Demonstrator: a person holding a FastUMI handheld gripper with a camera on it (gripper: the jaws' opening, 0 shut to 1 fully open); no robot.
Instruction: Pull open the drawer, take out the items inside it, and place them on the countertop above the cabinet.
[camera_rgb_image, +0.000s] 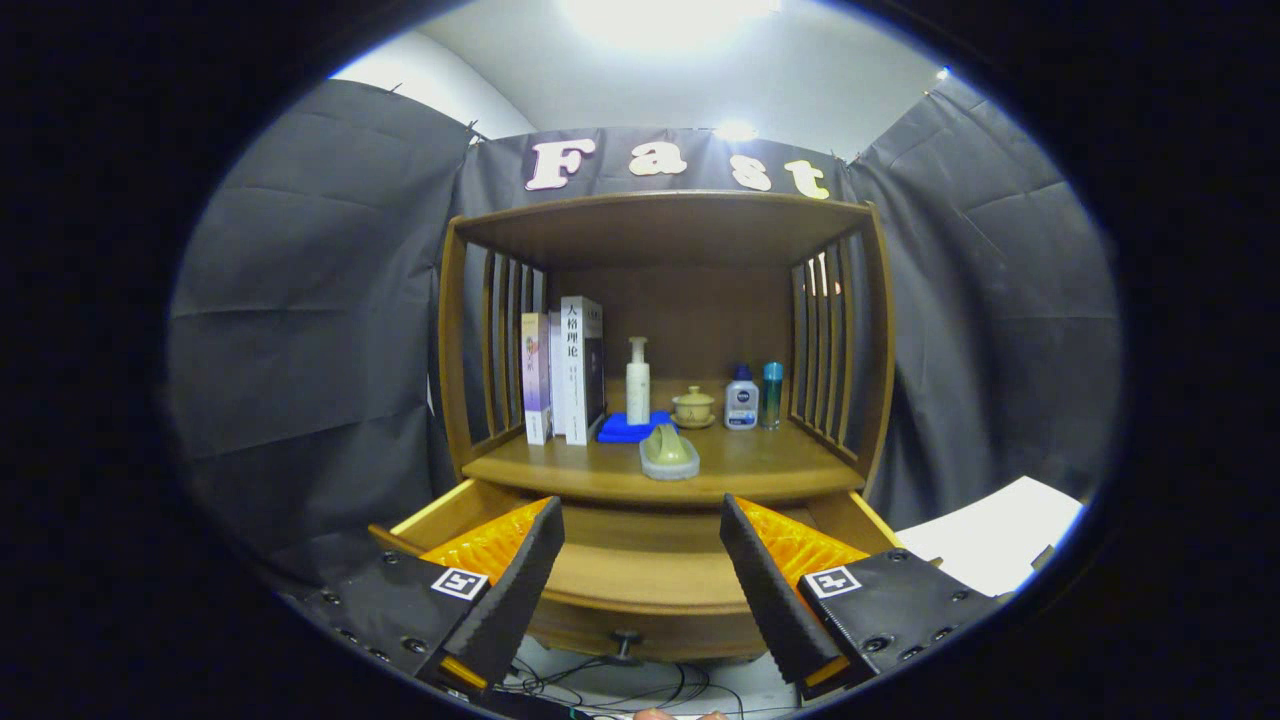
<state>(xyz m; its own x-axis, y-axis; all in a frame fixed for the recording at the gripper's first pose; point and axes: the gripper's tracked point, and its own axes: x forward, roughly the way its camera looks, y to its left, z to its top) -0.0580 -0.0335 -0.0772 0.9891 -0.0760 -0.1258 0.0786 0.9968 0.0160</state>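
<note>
A wooden cabinet's drawer (640, 575) stands pulled open just ahead of my fingers, with a small dark knob (627, 637) on its front. Its inside floor looks bare where it shows between the fingers. My gripper (642, 540) is open, fingers wide apart over the drawer, holding nothing. On the countertop (760, 465) above the drawer, near its front edge, rests a small greenish item on a pale base (668, 452).
Further back on the countertop stand several books (565, 370), a white pump bottle (637, 382) on a blue pad (628, 428), a lidded tea cup (693, 407), and two small bottles (752, 397). A white sheet (1000, 545) lies to the right. Cables (620, 685) run below the drawer.
</note>
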